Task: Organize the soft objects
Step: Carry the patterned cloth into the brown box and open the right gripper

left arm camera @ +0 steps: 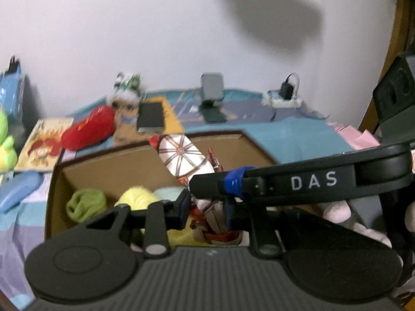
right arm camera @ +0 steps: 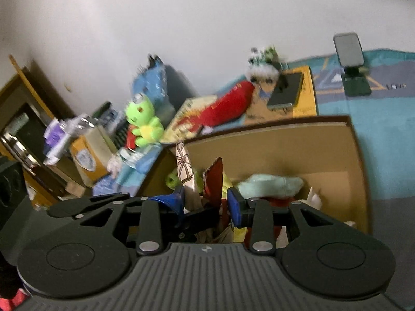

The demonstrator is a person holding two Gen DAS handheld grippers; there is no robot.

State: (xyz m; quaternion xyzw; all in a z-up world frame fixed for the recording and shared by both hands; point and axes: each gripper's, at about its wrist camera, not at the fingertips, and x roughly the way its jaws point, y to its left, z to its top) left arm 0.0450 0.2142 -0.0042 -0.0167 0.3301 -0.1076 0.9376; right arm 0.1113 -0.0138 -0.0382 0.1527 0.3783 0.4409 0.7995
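Observation:
A patterned white and red cloth (left arm camera: pixel 181 155) stands up over an open cardboard box (left arm camera: pixel 124 160). My left gripper (left arm camera: pixel 207 207) is shut on its lower part. My right gripper (right arm camera: pixel 207 204) also closes on the same cloth (right arm camera: pixel 185 171), and its finger (left arm camera: pixel 285 184) crosses the left wrist view. Inside the box lie a green soft item (left arm camera: pixel 85 204), a yellow one (left arm camera: pixel 140 197) and a pale mint one (right arm camera: pixel 272 184). A red plush (left arm camera: pixel 88 129) and a green frog plush (right arm camera: pixel 142 124) lie outside the box.
The box (right arm camera: pixel 311 142) sits on a blue patterned bed cover (right arm camera: pixel 384 134). Behind it are a dark book (left arm camera: pixel 151 116), a small doll (left arm camera: pixel 127 93), a phone stand (left arm camera: pixel 212 96) and a charger (left arm camera: pixel 285 93). Cluttered shelves (right arm camera: pixel 39 134) stand left. The white wall is close behind.

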